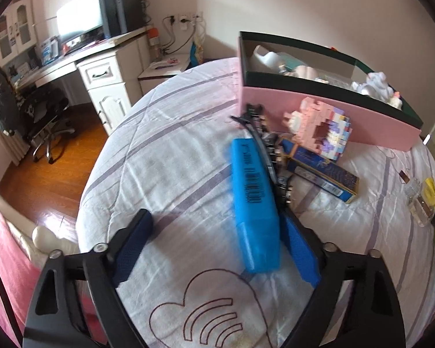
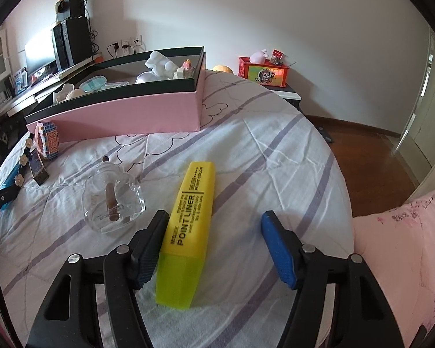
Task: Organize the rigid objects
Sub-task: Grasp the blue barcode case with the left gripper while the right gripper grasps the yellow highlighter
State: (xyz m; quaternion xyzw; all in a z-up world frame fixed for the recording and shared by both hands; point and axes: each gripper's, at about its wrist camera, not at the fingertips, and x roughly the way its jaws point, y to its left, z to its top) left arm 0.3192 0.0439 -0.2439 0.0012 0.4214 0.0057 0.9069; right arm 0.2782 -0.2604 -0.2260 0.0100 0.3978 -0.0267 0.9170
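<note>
The yellow highlighter [image 2: 185, 232] is lying on the bed cover [image 2: 275, 159], its long axis running from 6 toward 12 o'clock, tilted slightly to 1. It is sitting between the 2 fingers of the right gripper [image 2: 214, 246]: the left pad is just beside its edge, the right pad is apart, so nothing is clenched yet. The blue highlighter [image 1: 253, 203] is lying the same way against the right finger of the left gripper [image 1: 217, 246], also released. The pink box [image 2: 124, 113] is waiting at 11 o'clock.
</note>
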